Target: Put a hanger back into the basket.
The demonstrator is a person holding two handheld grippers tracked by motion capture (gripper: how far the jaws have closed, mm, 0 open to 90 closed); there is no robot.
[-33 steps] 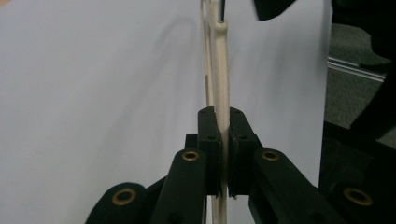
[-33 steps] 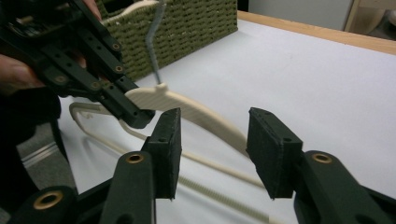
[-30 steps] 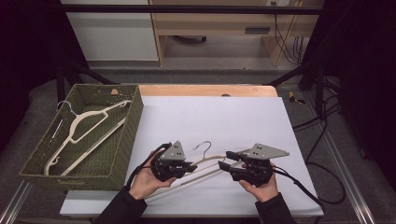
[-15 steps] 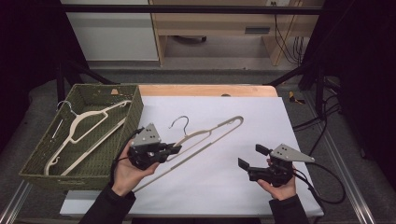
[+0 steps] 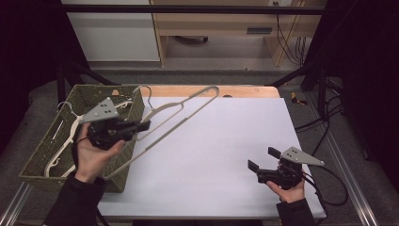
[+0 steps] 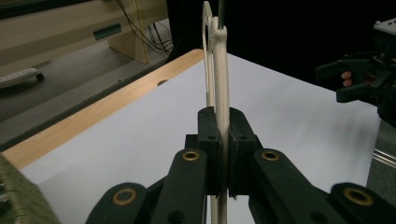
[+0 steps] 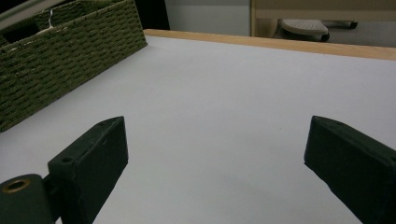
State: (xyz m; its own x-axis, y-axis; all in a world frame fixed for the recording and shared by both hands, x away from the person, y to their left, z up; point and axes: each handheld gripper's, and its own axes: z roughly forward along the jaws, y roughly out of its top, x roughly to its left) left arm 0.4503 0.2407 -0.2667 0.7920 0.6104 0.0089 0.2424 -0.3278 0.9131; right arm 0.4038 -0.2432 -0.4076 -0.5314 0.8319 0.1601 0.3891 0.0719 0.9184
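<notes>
White table (image 5: 226, 155) with wooden far edge; green woven basket (image 5: 42, 157) at its left holding cream hangers (image 5: 61, 141); wooden cabinet (image 5: 221, 28) beyond; floor cables (image 5: 287, 37).

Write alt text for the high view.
A person's left gripper holds a cream hanger raised beside a green woven basket holding more hangers. The right gripper, open and empty, hovers over the white table.

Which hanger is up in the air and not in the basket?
The cream hanger pinched in the left tool. It is lifted over the table, while the other hangers lie inside the green basket.
</notes>
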